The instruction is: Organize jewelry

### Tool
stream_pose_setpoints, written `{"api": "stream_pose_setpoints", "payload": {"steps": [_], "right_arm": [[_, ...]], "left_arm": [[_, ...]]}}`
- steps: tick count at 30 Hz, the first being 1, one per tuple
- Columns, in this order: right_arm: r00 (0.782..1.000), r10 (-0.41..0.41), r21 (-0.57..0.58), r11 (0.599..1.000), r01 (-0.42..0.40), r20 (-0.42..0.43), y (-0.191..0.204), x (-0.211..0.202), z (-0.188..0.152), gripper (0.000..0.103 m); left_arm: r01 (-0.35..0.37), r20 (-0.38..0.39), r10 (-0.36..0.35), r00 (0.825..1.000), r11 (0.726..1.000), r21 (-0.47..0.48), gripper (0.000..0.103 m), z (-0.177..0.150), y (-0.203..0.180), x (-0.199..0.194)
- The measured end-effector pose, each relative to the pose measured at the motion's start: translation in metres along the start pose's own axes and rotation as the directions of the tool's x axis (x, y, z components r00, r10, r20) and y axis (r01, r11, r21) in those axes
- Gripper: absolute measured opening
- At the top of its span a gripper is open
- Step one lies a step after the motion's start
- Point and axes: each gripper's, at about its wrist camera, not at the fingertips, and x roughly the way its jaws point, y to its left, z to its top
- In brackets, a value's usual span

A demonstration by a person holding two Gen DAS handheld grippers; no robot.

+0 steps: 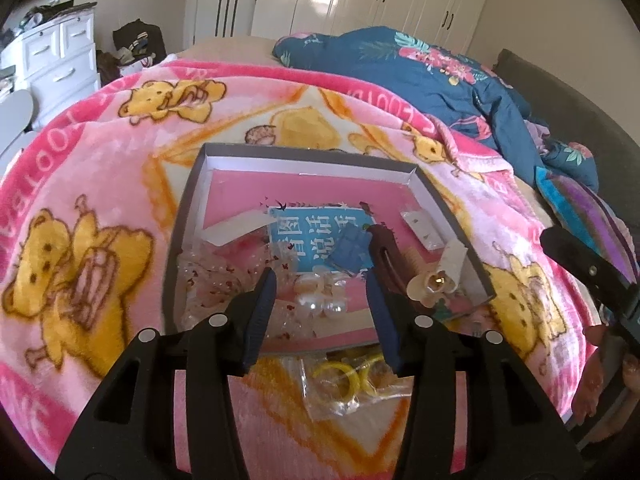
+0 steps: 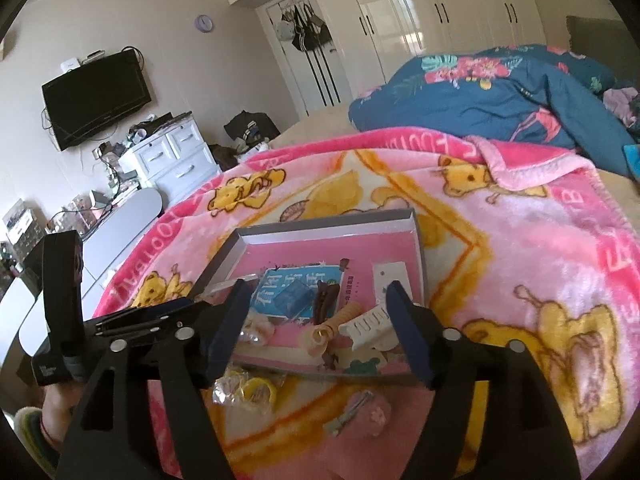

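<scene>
Bagged yellow rings [image 1: 347,376]: light, slippery, crinkly plastic just below the empty, parted left gripper [image 1: 320,284] fingers; pinch a bag corner; right gripper [image 2: 316,292] fingers wide, empty.

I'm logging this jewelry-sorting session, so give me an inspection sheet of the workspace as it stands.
Surface: pink bear-print blanket spread on a bed.
Job's things: shallow box holding a blue card, white hair claw and brown clip; bag of yellow rings and a pink hair clip lie outside it.
Clutter: blue floral duvet bunched behind.
Grippers: left gripper and right gripper both open, nothing held.
Cables: wires dangle below the wall TV.
Surroundings: white dresser, wardrobes.
</scene>
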Motion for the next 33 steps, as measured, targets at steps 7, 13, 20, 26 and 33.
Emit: {"api": "stream_pose_setpoints", "payload": {"steps": [7,13,20,26,33], "right_arm": [[1.000,0.009,-0.011,1.000,-0.009,0.009,0.005,-0.021,-0.006,0.074],[1.000,0.003,-0.020,1.000,-0.003,0.016,0.010,-0.033,-0.010,0.085],[0.999,-0.013,-0.022,1.000,0.014,0.031,0.012,-0.047,-0.014,0.092],[0.999,-0.022,-0.039,0.999,0.023,0.032,0.014,-0.056,-0.019,0.094],[0.999,-0.037,-0.066,0.997,0.037,-0.004,0.013,-0.057,-0.030,0.094]], "left_arm": [[0.014,0.042,-0.014,0.999,1.000,-0.008,0.054,-0.003,-0.003,-0.028],[0.006,0.085,-0.005,0.996,1.000,-0.013,0.069,-0.008,-0.003,-0.054],[-0.017,0.104,0.018,0.994,1.000,-0.008,0.088,-0.015,-0.002,-0.075],[-0.022,0.100,0.022,0.995,1.000,-0.007,0.093,-0.026,0.003,-0.084],[-0.029,0.046,0.030,0.998,0.999,-0.023,0.093,-0.043,0.013,-0.076]]}}
